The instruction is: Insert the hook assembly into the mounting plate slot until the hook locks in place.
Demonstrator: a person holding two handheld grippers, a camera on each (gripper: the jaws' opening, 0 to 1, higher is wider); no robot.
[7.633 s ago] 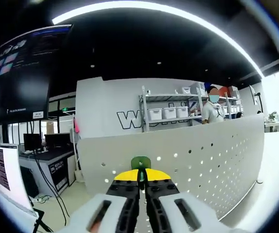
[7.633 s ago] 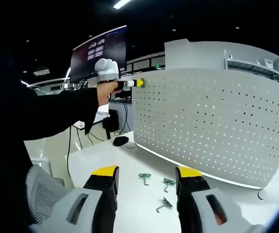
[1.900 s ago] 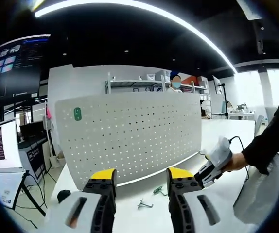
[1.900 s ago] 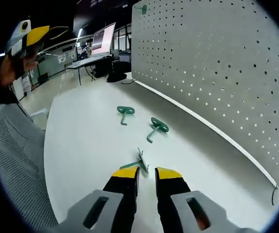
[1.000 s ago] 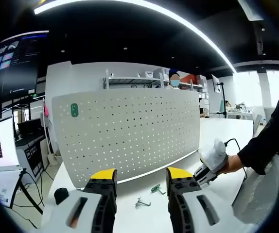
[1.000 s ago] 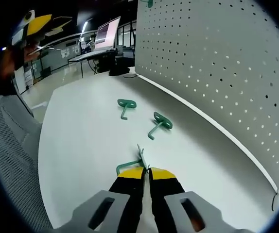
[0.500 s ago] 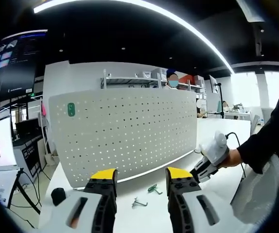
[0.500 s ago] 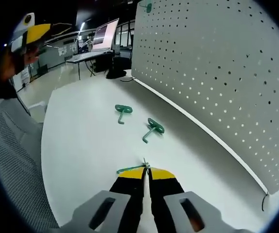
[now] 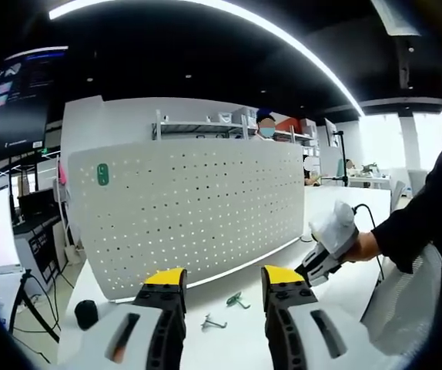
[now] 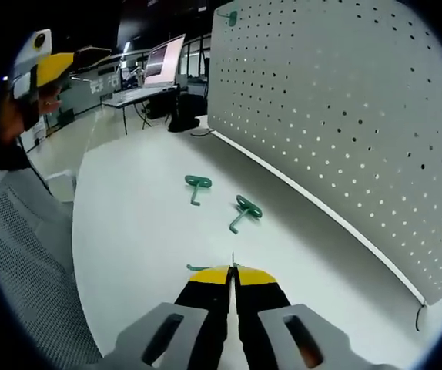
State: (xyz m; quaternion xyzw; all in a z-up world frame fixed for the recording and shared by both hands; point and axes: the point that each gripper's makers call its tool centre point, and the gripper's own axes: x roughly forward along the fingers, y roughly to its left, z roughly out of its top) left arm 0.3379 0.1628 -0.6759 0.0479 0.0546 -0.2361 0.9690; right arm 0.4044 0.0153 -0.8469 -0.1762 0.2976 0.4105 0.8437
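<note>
The white pegboard mounting plate (image 9: 198, 212) stands upright on the white table, with one green hook (image 9: 102, 174) seated near its top corner; that mounted hook (image 10: 231, 15) is at the top of the right gripper view. My right gripper (image 10: 233, 277) is shut on a green hook (image 10: 197, 268), whose thin tip pokes up just above the table. Two more green hooks (image 10: 198, 183) (image 10: 244, 206) lie flat ahead of it. My left gripper (image 9: 222, 287) is open and holds nothing, well back from the plate. In the left gripper view the right gripper (image 9: 323, 248) is held by a hand.
A black mouse (image 9: 85, 314) sits by the plate's left end. A mesh chair (image 10: 21, 254) stands at the table's near side. A cable (image 10: 421, 312) hangs at the plate's far end. A person stands by shelves behind the plate. Bare table (image 10: 136, 231) surrounds the loose hooks.
My right gripper closed on the nearest hook and lifted it slightly off the table. The left gripper stayed open; its view drifted a little.
</note>
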